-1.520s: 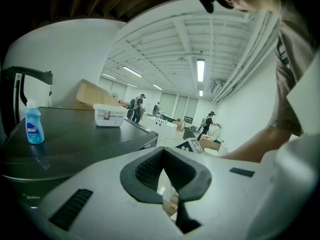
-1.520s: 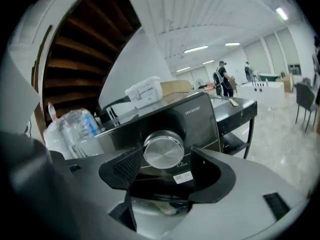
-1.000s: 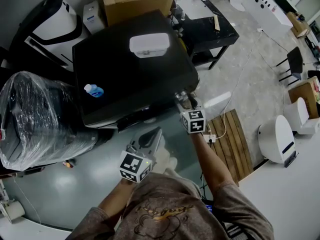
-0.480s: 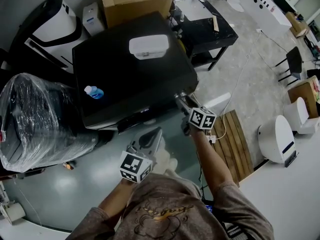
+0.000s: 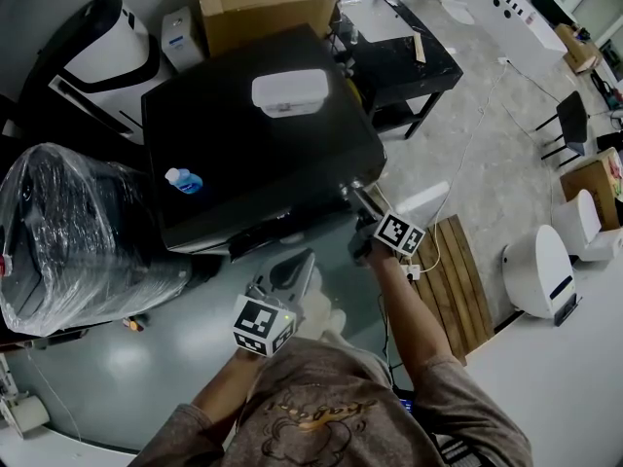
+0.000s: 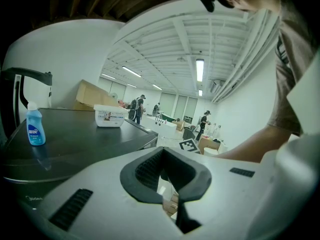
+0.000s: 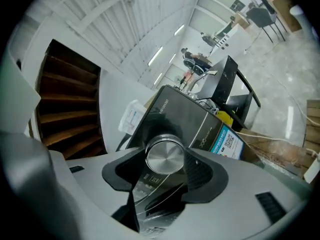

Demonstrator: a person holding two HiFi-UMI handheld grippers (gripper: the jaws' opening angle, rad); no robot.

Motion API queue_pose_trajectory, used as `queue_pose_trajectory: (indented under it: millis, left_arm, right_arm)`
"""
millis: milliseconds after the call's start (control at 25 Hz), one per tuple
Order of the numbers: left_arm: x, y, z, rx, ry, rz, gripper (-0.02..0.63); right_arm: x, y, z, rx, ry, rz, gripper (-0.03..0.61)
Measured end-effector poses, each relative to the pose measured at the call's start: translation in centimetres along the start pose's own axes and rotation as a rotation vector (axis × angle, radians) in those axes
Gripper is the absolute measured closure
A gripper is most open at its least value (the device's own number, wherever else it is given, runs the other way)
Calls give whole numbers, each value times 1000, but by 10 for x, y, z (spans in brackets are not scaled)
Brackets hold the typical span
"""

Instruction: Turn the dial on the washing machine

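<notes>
- The dial (image 7: 165,156), a round metal knob, sits on the front panel of the washing machine (image 5: 253,154), near its right corner.
- The right hand-held gripper (image 5: 352,195) has a jaw on each side of the dial. The jaws have just been closing, and at a fairly wide spread the pads seem to touch the rim on both sides.
- The rim looks smooth and shiny. With too light a squeeze the pads could skate around it while the dial stays put.
- If the wrist does not roll about the dial's own centre line, the pads may walk off the rim or pry the knob sideways.
- Too big a roll could carry the dial past the wanted setting.
- A slip could scrape the pads across the glossy panel or the blue label (image 7: 227,143) just beside the dial.
- The left hand-held gripper (image 5: 300,261) is closed and empty, low in front of the washing machine and well apart from the dial. It only matters if it swings into the front.
- A blue bottle (image 5: 182,176) and a white tub (image 5: 289,89) stand on top of the washing machine, far back from the dial. Only a hard shove would rock them.
</notes>
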State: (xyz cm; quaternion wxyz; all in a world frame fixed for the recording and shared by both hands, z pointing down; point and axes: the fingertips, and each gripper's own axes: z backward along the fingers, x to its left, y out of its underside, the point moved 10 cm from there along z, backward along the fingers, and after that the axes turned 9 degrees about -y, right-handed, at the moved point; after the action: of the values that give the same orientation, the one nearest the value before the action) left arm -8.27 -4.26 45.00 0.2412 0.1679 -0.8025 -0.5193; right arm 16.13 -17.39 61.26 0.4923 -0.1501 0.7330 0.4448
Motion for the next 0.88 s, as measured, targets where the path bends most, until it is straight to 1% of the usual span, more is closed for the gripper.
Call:
queue_pose_trajectory:
  millis: [120,240,440,640,720,880]
  left_arm:
    - [3,-1,-1,-1,3,0,621]
    - [6,-7,-1,-12,9,3,621]
    - [5,-30,-4,-55,31,-4,621]
    - [1,-62,-12,-112,79,-22,621]
    - [0,-73,-12,-130,100,-25,621]
    - [0,-87,-8,-140,132,-26,621]
  right_arm:
    - [9,-6,5,28,40,106,345]
    - [25,-16,15,57,48,206,339]
    - [86,-41,36,98,-9,433,339]
    - [150,-63,65,84,-59,627,339]
    - [174,-65,78,77,-78,686,340]
    - [217,-61,109,57,-97,743,341]
